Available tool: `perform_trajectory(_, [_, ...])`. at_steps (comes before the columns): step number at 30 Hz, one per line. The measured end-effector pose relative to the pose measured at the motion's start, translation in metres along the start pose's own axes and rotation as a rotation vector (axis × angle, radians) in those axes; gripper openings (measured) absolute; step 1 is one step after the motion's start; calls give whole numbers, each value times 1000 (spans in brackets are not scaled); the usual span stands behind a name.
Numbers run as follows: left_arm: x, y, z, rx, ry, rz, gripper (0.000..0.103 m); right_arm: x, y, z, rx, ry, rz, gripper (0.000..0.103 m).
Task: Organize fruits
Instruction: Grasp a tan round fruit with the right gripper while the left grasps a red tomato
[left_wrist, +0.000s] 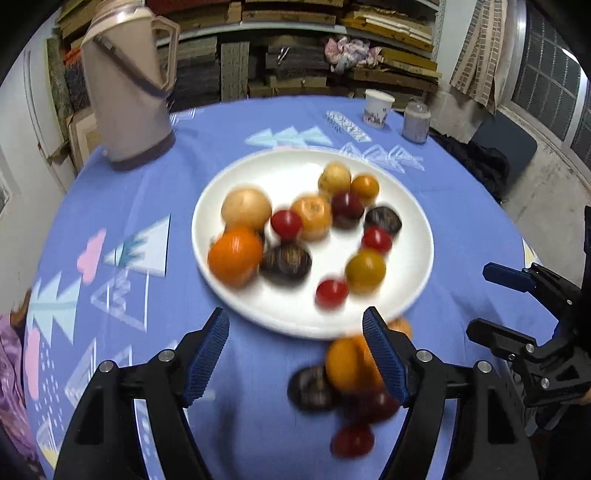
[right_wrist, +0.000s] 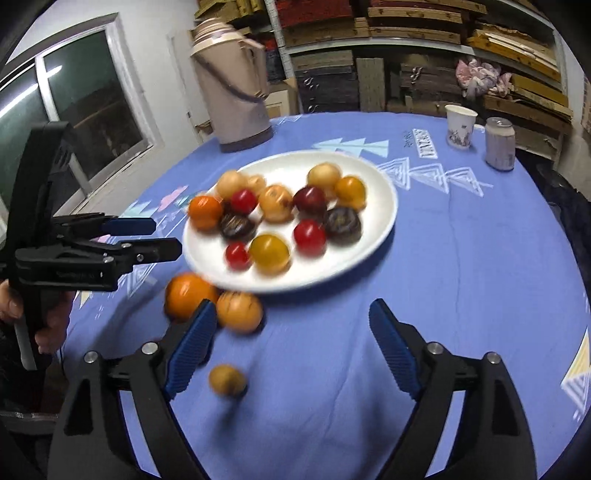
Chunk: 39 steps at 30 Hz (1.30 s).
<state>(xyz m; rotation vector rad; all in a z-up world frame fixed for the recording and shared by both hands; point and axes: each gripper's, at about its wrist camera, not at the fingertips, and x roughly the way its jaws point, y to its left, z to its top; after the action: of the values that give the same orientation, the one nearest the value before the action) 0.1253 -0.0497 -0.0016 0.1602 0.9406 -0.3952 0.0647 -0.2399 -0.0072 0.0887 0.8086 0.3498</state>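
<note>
A white plate (left_wrist: 413, 280) (right_wrist: 369, 236) in the middle of the blue tablecloth holds several blurred fruits: orange, red, yellow and dark purple. My left gripper (left_wrist: 295, 317) is open over the plate's near rim, with nothing between its fingers. By its right finger several loose fruits lie on the cloth, among them an orange (left_wrist: 345, 363), a dark fruit (left_wrist: 310, 387) and a red one (left_wrist: 352, 439). My right gripper (right_wrist: 292, 308) is open and empty. Near its left finger lie an orange (right_wrist: 188, 295), a paler orange fruit (right_wrist: 240, 312) and a small yellow-brown fruit (right_wrist: 227, 379).
A tall beige thermos jug (left_wrist: 129, 92) (right_wrist: 236, 92) stands at the back left of the round table. A paper cup (right_wrist: 460, 127) and a can (right_wrist: 499, 144) stand at the back right. Shelves of stacked boards fill the wall behind. A person's hand (right_wrist: 51, 325) holds the left gripper (right_wrist: 166, 238).
</note>
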Motion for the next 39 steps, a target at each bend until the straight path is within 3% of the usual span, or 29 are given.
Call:
perform_trajectory(7, [-7, 2, -42, -19, 44, -15, 76, 4, 28, -32, -46, 56, 47, 82])
perform_trajectory(11, [-6, 7, -56, -57, 66, -32, 76, 10, 37, -40, -66, 79, 64, 67])
perform_trajectory(22, [-2, 11, -77, -89, 99, -44, 80, 32, 56, -43, -139, 123, 29, 48])
perform_trajectory(24, [-3, 11, -77, -87, 99, -43, 80, 35, 57, -44, -147, 130, 26, 31])
perform_trajectory(25, [-3, 10, -77, -88, 100, -44, 80, 36, 58, -44, -153, 137, 20, 29])
perform_trajectory(39, [-7, -3, -78, -58, 100, -89, 80, 31, 36, -45, -73, 124, 21, 29])
